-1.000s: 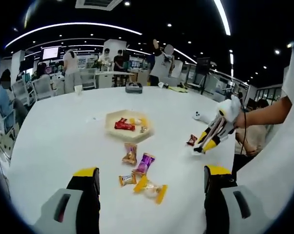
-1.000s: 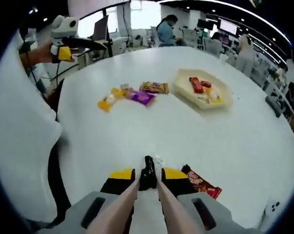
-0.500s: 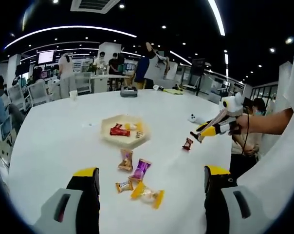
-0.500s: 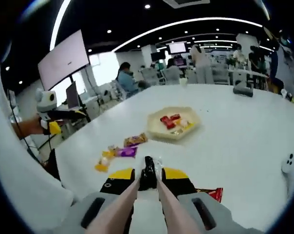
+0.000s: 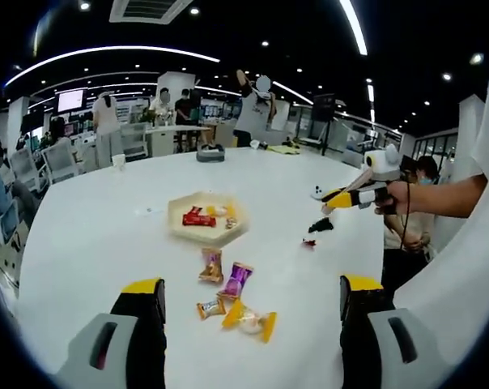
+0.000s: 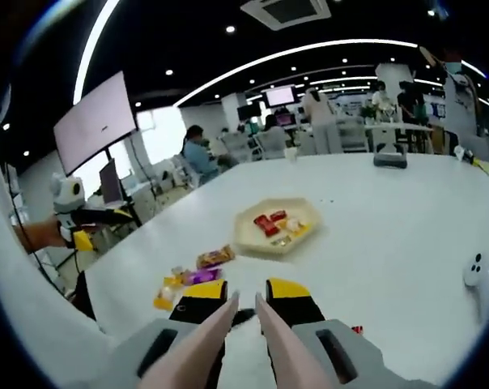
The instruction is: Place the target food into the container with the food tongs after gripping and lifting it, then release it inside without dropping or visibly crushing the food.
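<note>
Straight ahead of my right claw [image 6: 243, 306], clamped on the food tongs [image 6: 241, 340], the tray [image 6: 274, 228] lies well beyond; the tongs' dark tips seem to pinch a small dark candy [image 5: 321, 226]. My left claw [image 5: 251, 304] stands apart.

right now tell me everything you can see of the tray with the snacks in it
The tray is a shallow, pale beige, many-sided dish, plastic by the look of it, lying flat on the white table. It holds a red wrapper and some yellow sweets. Nothing grips it; loose wrapped snacks lie on the table apart from it.
</note>
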`<move>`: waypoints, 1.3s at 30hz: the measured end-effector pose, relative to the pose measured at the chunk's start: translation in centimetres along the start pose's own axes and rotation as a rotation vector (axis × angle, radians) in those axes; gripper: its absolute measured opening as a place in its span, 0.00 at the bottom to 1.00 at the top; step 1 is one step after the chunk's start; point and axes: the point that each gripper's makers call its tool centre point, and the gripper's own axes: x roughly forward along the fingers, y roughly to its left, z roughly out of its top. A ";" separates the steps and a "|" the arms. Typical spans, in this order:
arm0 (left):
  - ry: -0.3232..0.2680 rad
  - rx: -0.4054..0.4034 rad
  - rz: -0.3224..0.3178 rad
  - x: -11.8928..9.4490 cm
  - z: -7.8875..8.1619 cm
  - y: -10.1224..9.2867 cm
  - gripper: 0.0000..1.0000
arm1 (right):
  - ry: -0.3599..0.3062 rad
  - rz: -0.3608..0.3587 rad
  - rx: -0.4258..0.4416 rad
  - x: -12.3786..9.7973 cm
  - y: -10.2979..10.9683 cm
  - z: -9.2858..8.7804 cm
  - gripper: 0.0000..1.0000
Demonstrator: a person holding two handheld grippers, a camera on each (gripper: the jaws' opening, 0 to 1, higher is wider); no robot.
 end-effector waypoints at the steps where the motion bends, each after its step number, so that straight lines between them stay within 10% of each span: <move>1: -0.008 -0.014 0.001 -0.1 0.0 0.0 0.89 | 0.003 -0.013 -0.004 0.1 -0.2 -0.1 0.17; 16: 0.031 -0.046 0.023 -0.7 -1.9 0.0 0.89 | 0.142 0.091 -0.105 1.7 0.7 -6.2 0.27; 27: 0.097 -0.052 0.081 -1.6 -2.9 0.2 0.89 | 0.297 0.420 -0.289 4.8 2.4 -8.6 0.28; 39: 0.137 -0.110 0.180 -1.8 -3.4 -0.5 0.89 | 0.450 0.664 -0.307 5.4 3.3 -11.3 0.28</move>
